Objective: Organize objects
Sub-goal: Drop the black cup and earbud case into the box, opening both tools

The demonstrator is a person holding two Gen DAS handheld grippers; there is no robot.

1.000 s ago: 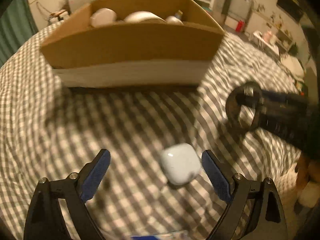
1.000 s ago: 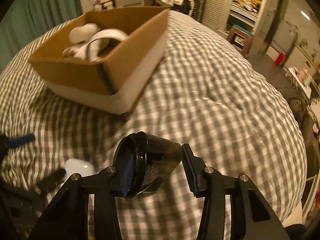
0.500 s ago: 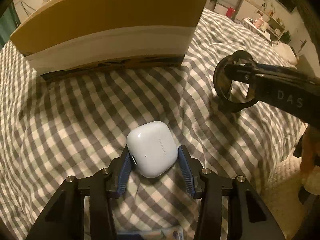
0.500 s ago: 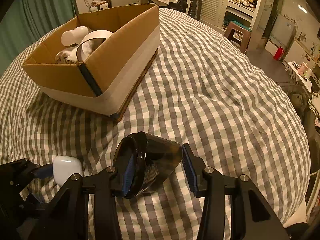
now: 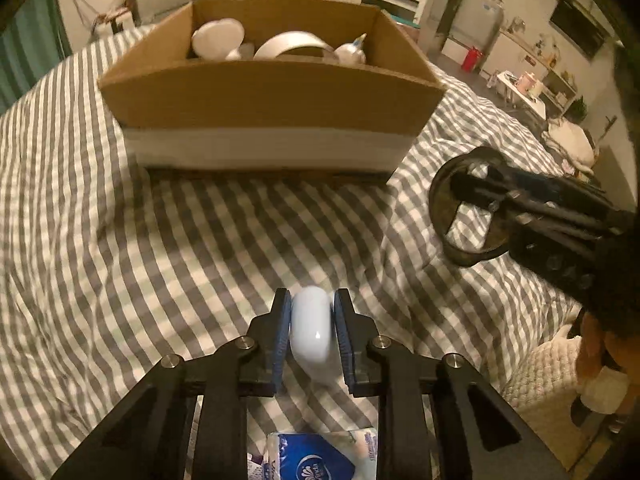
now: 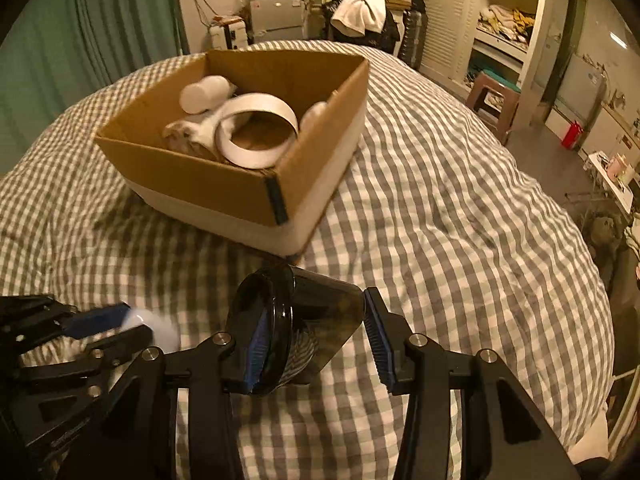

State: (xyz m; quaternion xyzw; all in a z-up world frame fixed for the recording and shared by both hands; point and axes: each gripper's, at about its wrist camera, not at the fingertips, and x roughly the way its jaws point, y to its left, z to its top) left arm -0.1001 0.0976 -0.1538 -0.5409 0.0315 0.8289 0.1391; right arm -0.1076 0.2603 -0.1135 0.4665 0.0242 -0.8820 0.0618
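A white earbud case (image 5: 311,332) stands on edge between the blue pads of my left gripper (image 5: 311,312), just above the checked bedcover. The jaws are closing, and both pads press on the case. In the right wrist view the same case (image 6: 160,328) shows blurred at the lower left. My right gripper (image 6: 316,340) is shut on a dark see-through cup (image 6: 320,312) lying sideways, which also shows at the right of the left wrist view as a dark cup (image 5: 444,200). Beyond both stands an open cardboard box (image 6: 224,192) holding a white tape roll (image 6: 256,136) and a white bottle (image 6: 204,92).
A blue tissue packet (image 5: 320,460) lies under my left gripper. The bed's edge drops off at the right, with a beige knitted item (image 5: 540,380) below it. A stool (image 6: 492,96), shelves and piled clothes fill the room behind.
My left jaws came in from wide apart onto the earbud case, which now stands on edge and is raised. Both views have risen, so the box's inside shows.
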